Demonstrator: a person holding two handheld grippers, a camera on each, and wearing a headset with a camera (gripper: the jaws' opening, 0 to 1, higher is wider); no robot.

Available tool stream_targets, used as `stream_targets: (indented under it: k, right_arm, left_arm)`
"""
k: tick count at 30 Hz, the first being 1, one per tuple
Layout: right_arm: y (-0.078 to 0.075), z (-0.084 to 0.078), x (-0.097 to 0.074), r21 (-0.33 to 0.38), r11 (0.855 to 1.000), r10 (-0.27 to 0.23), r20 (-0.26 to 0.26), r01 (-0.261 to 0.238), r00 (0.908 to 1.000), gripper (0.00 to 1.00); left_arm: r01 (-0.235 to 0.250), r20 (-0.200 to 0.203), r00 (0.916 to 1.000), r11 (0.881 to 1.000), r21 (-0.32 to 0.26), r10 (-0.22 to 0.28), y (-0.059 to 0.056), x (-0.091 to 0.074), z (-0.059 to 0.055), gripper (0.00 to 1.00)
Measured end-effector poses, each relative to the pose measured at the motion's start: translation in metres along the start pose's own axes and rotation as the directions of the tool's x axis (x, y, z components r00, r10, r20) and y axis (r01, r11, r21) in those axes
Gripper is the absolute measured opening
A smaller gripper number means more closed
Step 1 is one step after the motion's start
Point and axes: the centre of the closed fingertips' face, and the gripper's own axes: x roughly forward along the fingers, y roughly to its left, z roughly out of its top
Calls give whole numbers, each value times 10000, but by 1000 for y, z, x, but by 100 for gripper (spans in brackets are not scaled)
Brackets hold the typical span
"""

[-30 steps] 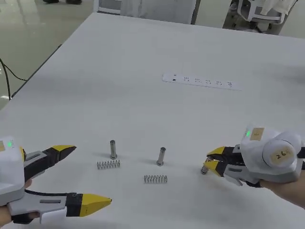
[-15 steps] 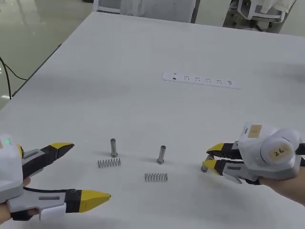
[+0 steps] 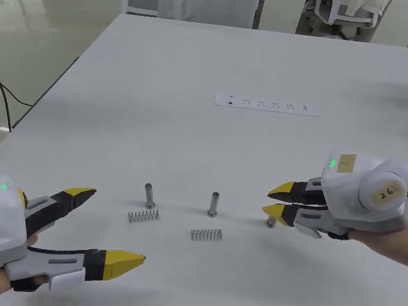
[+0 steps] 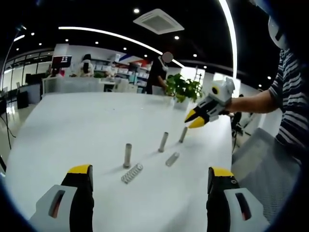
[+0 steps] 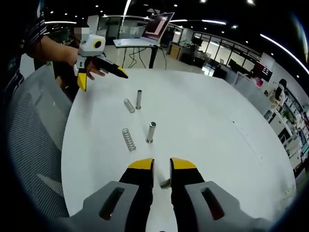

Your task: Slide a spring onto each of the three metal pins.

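Three short metal pins stand in a row on the white table: left pin [image 3: 149, 195], middle pin [image 3: 214, 204], right pin [image 3: 270, 221]. One loose spring [image 3: 143, 215] lies in front of the left pin, another spring [image 3: 206, 234] in front of the middle pin. My right gripper [image 3: 273, 199] hovers just above the right pin, jaws a narrow gap apart with nothing gripped; that pin [image 5: 165, 182] shows low between them. My left gripper [image 3: 104, 224] stands wide open at the near left, short of the left pin [image 4: 128, 154], and is empty.
A white power strip [image 3: 264, 105] lies flat further back on the table [image 3: 166, 83]. The table's left edge runs diagonally at far left, with floor and a cable beyond. Chairs stand past the far edge.
My right gripper has drifted slightly up and to the left, so the right pin now stands clear below its lower jaw. The left gripper has hardly moved.
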Motion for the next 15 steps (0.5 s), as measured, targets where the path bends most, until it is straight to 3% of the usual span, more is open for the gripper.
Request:
stream_targets:
  k: [15]
  right_arm:
    - [12,21,-5,-486,9985,264,335,-247,9991,10]
  left_arm:
    - [73,-19,10000,10000,26,-73,0,1,2,96]
